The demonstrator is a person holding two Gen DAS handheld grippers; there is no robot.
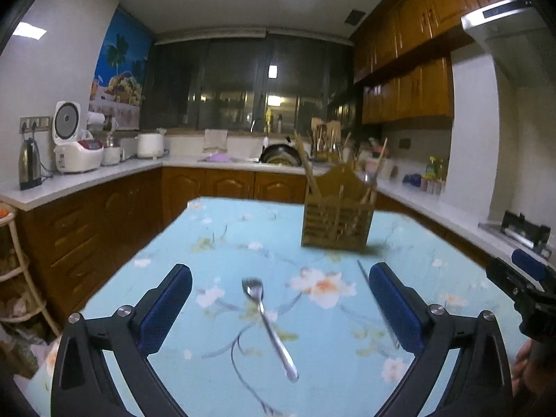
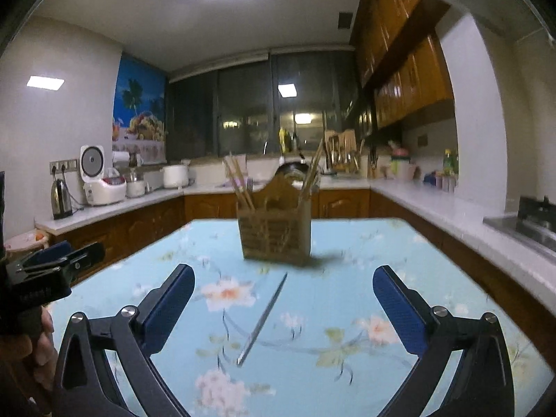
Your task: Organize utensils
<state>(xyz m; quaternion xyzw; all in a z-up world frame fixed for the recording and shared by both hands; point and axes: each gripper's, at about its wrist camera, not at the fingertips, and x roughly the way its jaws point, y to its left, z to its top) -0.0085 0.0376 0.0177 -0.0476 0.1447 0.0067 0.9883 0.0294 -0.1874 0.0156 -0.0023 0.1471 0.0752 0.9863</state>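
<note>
A metal spoon (image 1: 269,326) lies on the blue floral tablecloth (image 1: 222,243), between the fingers of my open, empty left gripper (image 1: 279,278). A pair of metal chopsticks (image 2: 262,319) lies on the cloth between the fingers of my open, empty right gripper (image 2: 283,278); it also shows in the left wrist view (image 1: 377,302) by the right finger. A wooden utensil holder (image 1: 337,220) with chopsticks and cutlery stands farther back on the table; it shows in the right wrist view (image 2: 274,238) too. The right gripper (image 1: 521,278) shows at the left view's right edge.
Kitchen counters (image 1: 104,173) run along the left, back and right walls with a kettle (image 1: 29,165), rice cookers (image 1: 78,154), a wok in the sink (image 1: 279,154) and a gas stove (image 1: 524,231). A wicker shelf (image 1: 17,271) stands left of the table.
</note>
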